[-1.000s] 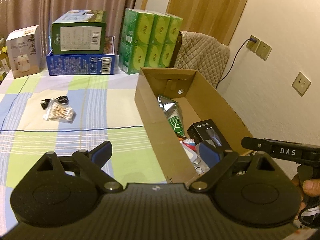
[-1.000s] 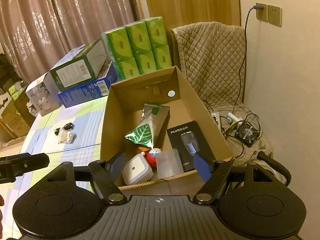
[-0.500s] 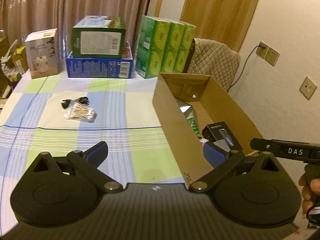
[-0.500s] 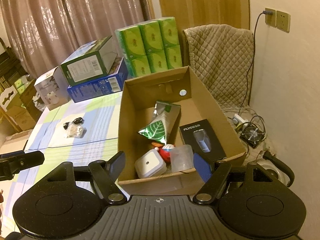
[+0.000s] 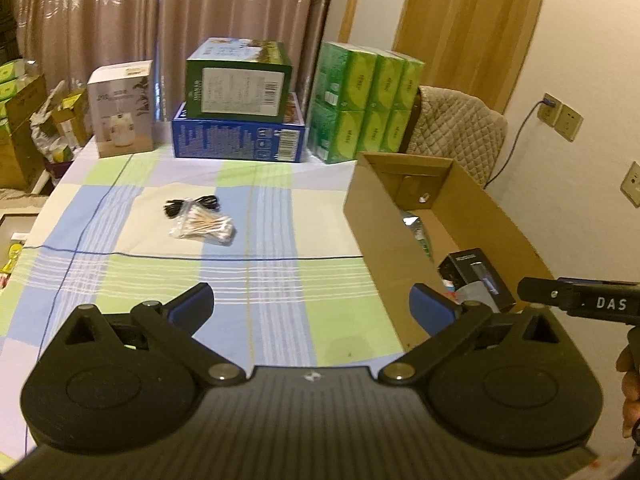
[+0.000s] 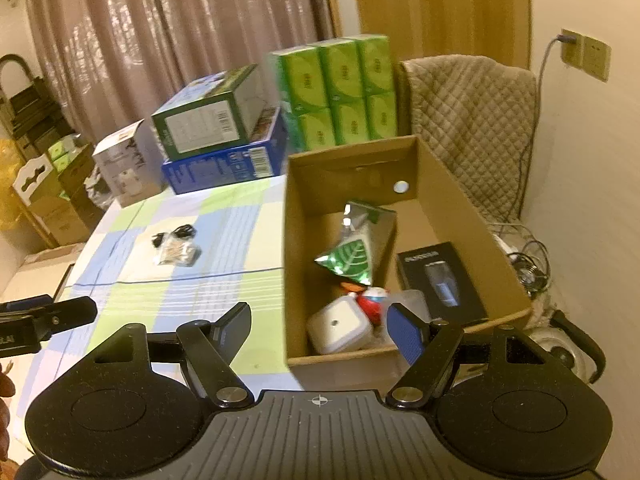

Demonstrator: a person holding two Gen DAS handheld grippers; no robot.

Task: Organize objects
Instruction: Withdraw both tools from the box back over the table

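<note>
Both rigs pulled back and up over the last sec; I now see more desk.

- Left gripper (image 5: 311, 305): fingers spread, empty.
- Right gripper (image 6: 319, 326): fingers spread, empty.
- Clear bag of cotton swabs (image 5: 206, 227) w/ black cable (image 5: 191, 204): centre-left of frame, on checked desk (image 5: 280, 280), still outside.
- Open brown cardboard box (image 6: 476, 216): right of frame, part-filled.

Next pick, I'd judge: swabs.

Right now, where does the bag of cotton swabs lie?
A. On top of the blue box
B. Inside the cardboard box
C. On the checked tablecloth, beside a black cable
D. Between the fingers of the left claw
C. The bag of cotton swabs lies on the checked tablecloth, right next to the black cable, well outside the cardboard box; both claws are open and hold nothing.
</note>
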